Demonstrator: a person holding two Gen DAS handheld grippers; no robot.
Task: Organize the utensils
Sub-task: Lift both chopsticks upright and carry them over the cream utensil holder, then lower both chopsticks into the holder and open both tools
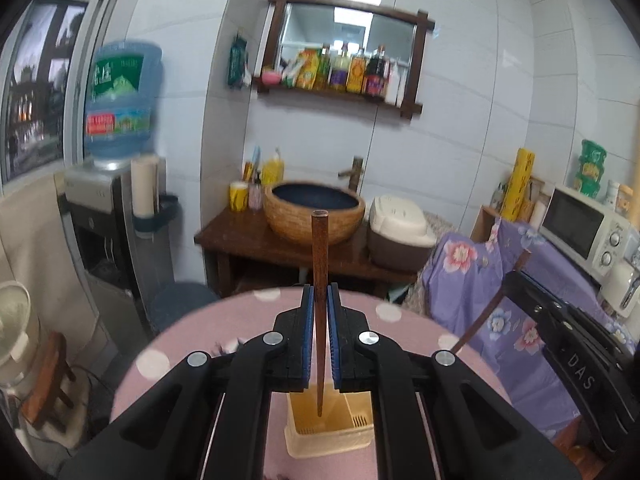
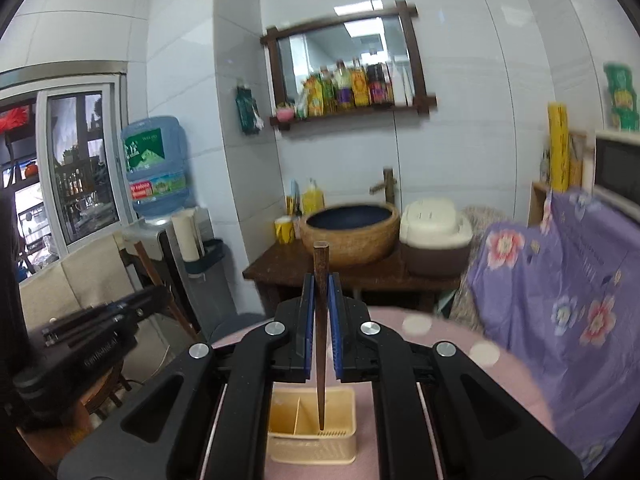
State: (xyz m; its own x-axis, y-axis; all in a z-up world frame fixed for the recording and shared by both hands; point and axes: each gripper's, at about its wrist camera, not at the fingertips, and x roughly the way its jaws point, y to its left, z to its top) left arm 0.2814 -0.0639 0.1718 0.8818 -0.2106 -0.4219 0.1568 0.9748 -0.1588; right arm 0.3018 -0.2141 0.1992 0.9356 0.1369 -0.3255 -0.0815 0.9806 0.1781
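One pink polka-dot table carries one cream utensil holder with two compartments. Above it hang two grippers — left gripper and right gripper — each with jaws pinching one upright brown chopstick, tip down over the holder.
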